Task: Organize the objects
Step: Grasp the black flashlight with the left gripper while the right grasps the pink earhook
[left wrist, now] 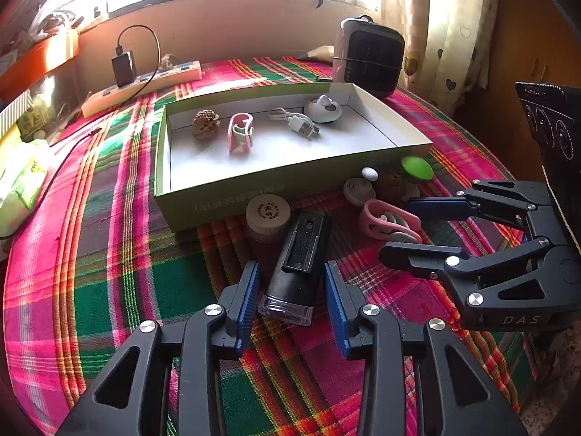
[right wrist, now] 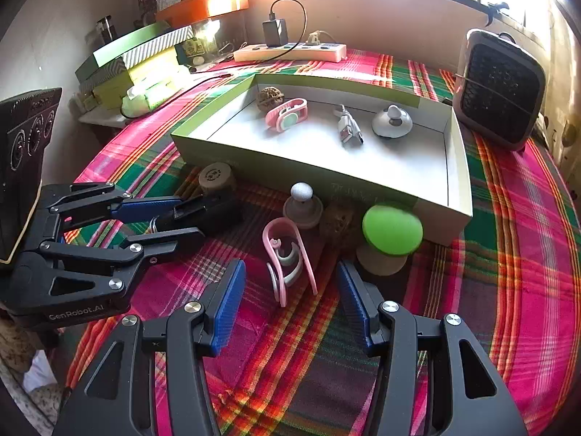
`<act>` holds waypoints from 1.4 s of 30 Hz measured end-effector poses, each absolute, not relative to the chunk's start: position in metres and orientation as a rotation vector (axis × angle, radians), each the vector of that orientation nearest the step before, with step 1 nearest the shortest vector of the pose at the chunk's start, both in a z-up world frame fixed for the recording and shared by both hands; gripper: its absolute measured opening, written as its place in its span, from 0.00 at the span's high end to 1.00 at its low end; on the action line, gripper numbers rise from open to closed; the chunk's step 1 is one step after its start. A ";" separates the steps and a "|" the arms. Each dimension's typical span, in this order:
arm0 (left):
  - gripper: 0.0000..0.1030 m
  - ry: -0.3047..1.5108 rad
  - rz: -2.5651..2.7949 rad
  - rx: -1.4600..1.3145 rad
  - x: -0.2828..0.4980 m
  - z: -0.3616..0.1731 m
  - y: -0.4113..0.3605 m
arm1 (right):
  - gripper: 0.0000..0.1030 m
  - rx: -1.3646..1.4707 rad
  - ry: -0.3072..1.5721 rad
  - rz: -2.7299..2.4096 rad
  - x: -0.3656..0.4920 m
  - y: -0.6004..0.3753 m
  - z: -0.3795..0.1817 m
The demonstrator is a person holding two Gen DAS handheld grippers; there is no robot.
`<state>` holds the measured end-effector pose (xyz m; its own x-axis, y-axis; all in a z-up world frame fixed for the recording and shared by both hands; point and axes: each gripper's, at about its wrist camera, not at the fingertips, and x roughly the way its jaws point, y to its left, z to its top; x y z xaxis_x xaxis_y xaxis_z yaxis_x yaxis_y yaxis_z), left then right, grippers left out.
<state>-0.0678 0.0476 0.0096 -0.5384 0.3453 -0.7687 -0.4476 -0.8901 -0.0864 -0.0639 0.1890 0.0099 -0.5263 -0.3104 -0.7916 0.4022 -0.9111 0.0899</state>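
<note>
**Two hand-held tools over a plaid table beside a shallow box**

Plaid cloth [left wrist: 109,254] in pink, green and orange covers the table, with a bright window behind. From the left wrist view, the left tool [left wrist: 292,290] is spread wide, its blue pads on either side of a black rectangular device [left wrist: 299,258] lying on the cloth, not touching it. Just beyond stands a round wooden container [left wrist: 268,212] against the wall of a shallow green box [left wrist: 290,181]. Inside the box lie a walnut [left wrist: 205,124], a pink clip [left wrist: 239,134], a white USB cable [left wrist: 299,123] and a white round gadget [left wrist: 323,108]. The right tool [left wrist: 410,225] reaches in from the right, released, around another pink clip [left wrist: 385,219].

From the right wrist view, the right tool [right wrist: 290,290] gapes apart, the loose pink clip [right wrist: 288,261] between its pads on the cloth, untouched. Nearby in front of the box [right wrist: 461,181] sit a green-capped mushroom [right wrist: 392,230] and a white-topped knob [right wrist: 302,200]. The left tool [right wrist: 181,218] flanks the black device [right wrist: 210,214].
</note>
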 end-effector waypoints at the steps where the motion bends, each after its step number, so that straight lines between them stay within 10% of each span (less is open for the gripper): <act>1: 0.66 0.167 2.412 -1.167 -0.068 0.009 0.048 | 0.49 1.231 0.158 -2.433 -0.065 0.187 0.010; 12: 0.66 0.164 2.433 -1.183 -0.070 0.010 0.052 | 0.50 1.202 0.192 -2.459 -0.066 0.185 0.008; 20: 0.66 0.156 2.455 -1.187 -0.070 0.010 0.054 | 0.72 1.200 0.167 -2.478 -0.066 0.191 0.009; 42: 0.75 0.170 2.479 -1.182 -0.070 0.010 0.054 | 0.76 1.203 0.135 -2.479 -0.066 0.196 0.010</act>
<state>-0.0697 0.0542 0.0097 -0.5698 0.2912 -0.7684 -0.3931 -0.9178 -0.0563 -0.0658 0.1958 0.0100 -0.5609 -0.2945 -0.7737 0.3766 -0.9230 0.0783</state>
